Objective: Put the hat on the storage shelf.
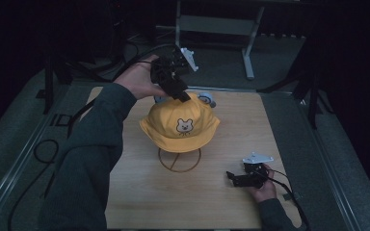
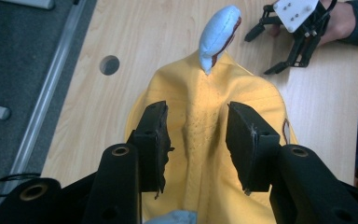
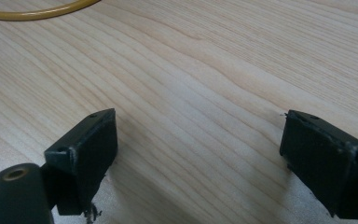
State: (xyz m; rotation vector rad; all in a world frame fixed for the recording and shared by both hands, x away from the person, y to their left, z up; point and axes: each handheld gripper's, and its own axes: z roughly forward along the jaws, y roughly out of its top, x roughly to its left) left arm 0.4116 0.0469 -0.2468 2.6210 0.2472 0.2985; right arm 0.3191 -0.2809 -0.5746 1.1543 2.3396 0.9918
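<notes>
Spreading under both grippers is the wooden table (image 1: 183,202), pale and grained, the largest thing in sight. A round hole (image 2: 109,65) in its top lies off to the left of the left gripper's jaws in that gripper's own view.

Next in size is the yellow hat (image 1: 179,126), with a small bear face on its front, sitting on a wire stand (image 1: 179,161) whose ring-shaped foot rests on the table. The hat lies directly below the left gripper (image 1: 177,89), which the person's left hand (image 1: 137,79) holds over the back of the crown, pointing down at it. In the left gripper view the hat's crown (image 2: 205,135) runs between the two black jaws, and a light blue ear (image 2: 218,35) stands up from it just beyond their tips; a second blue ear (image 2: 179,217) peeks in at the bottom edge, close to the gripper's body. The jaws stand partly apart, with a gap on each side between the pads and the cloth, so they straddle the hat without clamping it.

The right gripper (image 1: 238,178) lies low on the table in the person's right hand (image 1: 265,188), well apart from the hat, which is ahead and to its left. Its jaws are spread wide with nothing between them but bare wood (image 3: 200,107), and a curve of the stand's ring (image 3: 37,13) shows beyond them.
</notes>
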